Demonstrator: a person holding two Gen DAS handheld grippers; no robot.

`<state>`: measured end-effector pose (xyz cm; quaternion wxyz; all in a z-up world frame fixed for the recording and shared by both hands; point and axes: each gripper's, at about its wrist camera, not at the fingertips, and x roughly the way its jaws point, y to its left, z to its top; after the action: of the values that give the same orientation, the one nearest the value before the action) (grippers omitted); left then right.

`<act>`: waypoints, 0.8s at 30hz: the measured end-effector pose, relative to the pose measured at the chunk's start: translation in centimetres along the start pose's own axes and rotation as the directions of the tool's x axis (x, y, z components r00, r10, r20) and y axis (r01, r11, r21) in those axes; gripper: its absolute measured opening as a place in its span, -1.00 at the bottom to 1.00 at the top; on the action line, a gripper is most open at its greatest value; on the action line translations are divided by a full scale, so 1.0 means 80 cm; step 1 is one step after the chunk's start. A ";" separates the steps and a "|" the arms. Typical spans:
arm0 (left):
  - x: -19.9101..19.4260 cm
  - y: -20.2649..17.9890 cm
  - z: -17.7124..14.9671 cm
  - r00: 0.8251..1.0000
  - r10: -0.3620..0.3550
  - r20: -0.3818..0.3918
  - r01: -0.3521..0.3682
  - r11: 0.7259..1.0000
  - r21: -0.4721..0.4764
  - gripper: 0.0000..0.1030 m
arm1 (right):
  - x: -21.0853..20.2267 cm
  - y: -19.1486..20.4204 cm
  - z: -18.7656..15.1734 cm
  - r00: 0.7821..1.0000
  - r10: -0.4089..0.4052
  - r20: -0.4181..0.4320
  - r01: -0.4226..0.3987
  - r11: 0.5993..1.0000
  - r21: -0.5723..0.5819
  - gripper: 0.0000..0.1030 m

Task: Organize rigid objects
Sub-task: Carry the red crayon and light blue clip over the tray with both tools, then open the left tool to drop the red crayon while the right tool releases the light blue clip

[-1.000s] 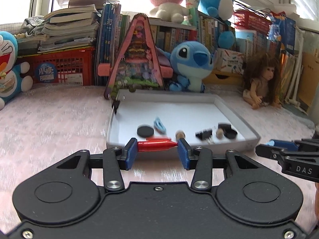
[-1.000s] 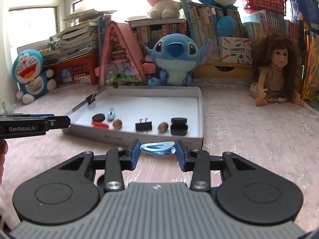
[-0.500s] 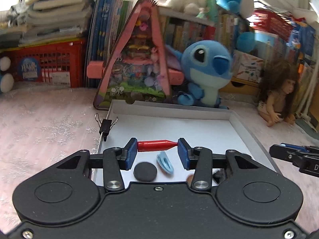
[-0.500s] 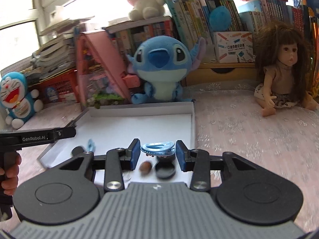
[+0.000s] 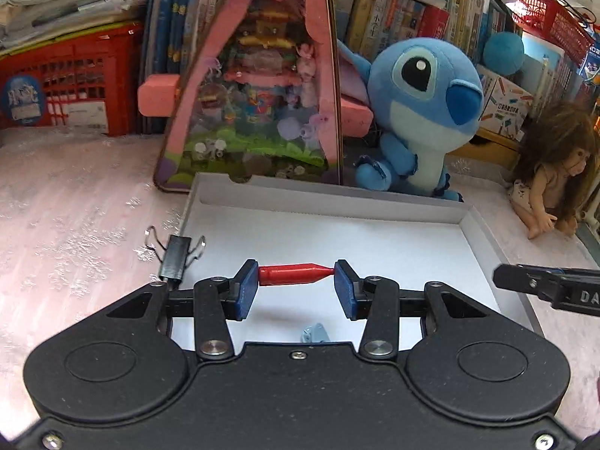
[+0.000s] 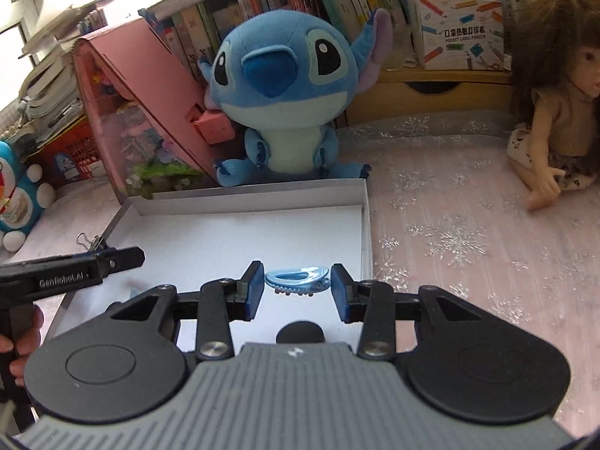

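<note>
Here left gripper (image 5: 296,276) jaws grip red cap (image 5: 294,273), right gripper (image 6: 296,281) jaws blue clip (image 6: 298,277); binder clip (image 5: 176,257) on tray rim (image 5: 330,197).

Lighting: bright daylight from a window (image 6: 15,3), blown out at upper left. Soft shadows inside white tray (image 5: 375,232). Focus: sharp centre. Distortion: strong fisheye bending and dark corners in both views.

A red pen cap (image 5: 296,274), a light-blue hair clip (image 6: 298,278), a white tray (image 5: 337,202), a snowflake-patterned pink cloth (image 6: 450,232).
</note>
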<state>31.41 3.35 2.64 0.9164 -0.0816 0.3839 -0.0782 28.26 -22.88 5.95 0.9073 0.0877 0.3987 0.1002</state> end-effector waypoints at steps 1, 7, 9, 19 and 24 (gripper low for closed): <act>0.003 0.000 -0.002 1.000 0.004 -0.015 -0.005 1.000 -0.020 -0.19 | 0.004 -0.002 0.001 1.000 0.011 -0.013 -0.011 0.999 0.032 -0.15; 0.015 -0.010 -0.010 0.997 0.067 -0.049 -0.066 0.998 0.006 -0.19 | 0.020 0.004 -0.004 0.999 -0.007 -0.053 0.009 0.999 0.045 -0.15; 0.016 -0.010 -0.012 0.996 0.071 -0.050 -0.071 0.997 0.005 -0.19 | 0.026 0.001 -0.005 0.997 -0.002 -0.072 0.007 0.998 0.066 -0.15; 0.005 -0.014 -0.022 0.994 0.098 -0.045 -0.096 0.994 0.049 -0.19 | 0.034 0.004 -0.018 0.995 -0.059 -0.083 0.061 0.998 0.018 -0.15; 0.006 -0.018 -0.024 0.994 0.108 -0.035 -0.106 0.993 0.059 -0.19 | 0.034 0.005 -0.018 0.996 -0.060 -0.068 0.062 0.998 0.025 -0.14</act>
<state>30.23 1.67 1.27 0.9138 -0.0334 0.4026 -0.0414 28.93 -21.72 3.12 0.8949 0.0843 0.4327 0.0699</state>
